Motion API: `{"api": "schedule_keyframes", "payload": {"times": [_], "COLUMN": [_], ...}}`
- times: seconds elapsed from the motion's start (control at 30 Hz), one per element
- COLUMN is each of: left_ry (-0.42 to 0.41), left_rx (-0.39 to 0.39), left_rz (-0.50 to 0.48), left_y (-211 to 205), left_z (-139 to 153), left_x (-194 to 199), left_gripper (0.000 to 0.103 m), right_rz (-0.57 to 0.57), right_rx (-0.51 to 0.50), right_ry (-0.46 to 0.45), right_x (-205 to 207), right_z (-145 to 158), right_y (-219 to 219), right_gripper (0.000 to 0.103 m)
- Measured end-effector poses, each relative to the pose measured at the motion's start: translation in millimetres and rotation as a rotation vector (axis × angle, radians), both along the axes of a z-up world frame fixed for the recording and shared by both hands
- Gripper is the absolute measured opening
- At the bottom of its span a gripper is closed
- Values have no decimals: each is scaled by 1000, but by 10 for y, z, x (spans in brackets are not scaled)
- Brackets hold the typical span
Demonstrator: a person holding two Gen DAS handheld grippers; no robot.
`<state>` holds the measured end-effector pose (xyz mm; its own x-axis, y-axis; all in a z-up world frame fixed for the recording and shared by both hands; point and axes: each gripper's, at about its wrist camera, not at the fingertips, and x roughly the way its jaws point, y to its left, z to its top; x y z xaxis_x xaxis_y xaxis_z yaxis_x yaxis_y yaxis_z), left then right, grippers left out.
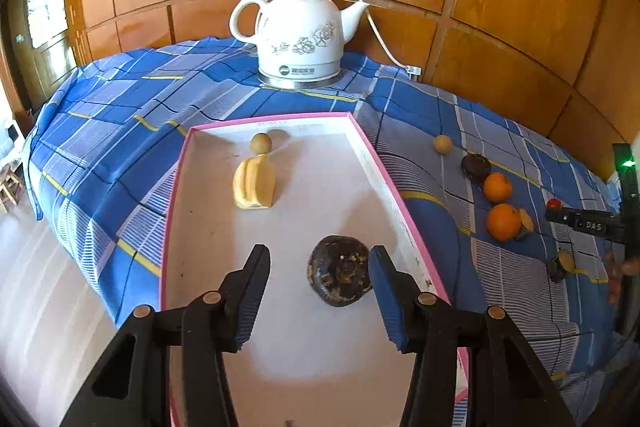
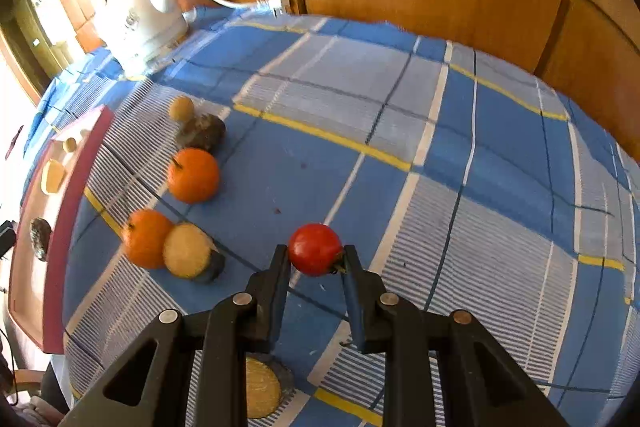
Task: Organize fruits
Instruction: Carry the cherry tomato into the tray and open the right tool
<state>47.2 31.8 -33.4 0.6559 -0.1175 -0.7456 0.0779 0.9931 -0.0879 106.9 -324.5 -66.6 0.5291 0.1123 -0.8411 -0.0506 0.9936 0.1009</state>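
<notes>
— Slippage worry, anyone? Pinching the red fruit (image 2: 315, 249) with the right gripper (image 2: 316, 251), jaws pressed onto its sides but only at the very tips, just above the blue checked cloth (image 2: 400, 107). Looking round and slick, so possibly squirting out and rolling toward the table edge.

— Agreeing. Or squeezing too hard and splitting the skin. Meanwhile holding the left gripper (image 1: 319, 251) spread wide over the pink-rimmed tray (image 1: 173, 211), gripping nothing, straddling the dark fruit (image 1: 339, 279) lying inside, close to the right finger.

— Risking a nudge on that one while pulling away. Also clipping the tray wall when carrying the red one across, or bumping the two oranges (image 2: 193, 175) sitting in between.
</notes>
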Motion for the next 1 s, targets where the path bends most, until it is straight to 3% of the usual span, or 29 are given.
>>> {"api": "schedule_keyframes", "payload": {"times": [0.33, 0.57, 0.77, 1.0], "left_ry": [-13, -8, -8, -23], "left_rx": [-30, -42, -52, -51], "left_rz": [69, 118, 135, 125], "left_y": [255, 442, 519, 522], "left_z": [30, 1, -9, 19], "left_x": [-16, -56, -87, -118], "left_gripper": [52, 52, 52, 52], "right_rz": [147, 369, 513, 562], "right_rx": [63, 155, 185, 180], "right_ry": [-87, -117, -89, -36], "right_x": [-204, -451, -603, -665], "right_z": [375, 572, 483, 277], "right_y": [601, 1441, 2108, 2467], "right_gripper": [26, 26, 26, 26]}}
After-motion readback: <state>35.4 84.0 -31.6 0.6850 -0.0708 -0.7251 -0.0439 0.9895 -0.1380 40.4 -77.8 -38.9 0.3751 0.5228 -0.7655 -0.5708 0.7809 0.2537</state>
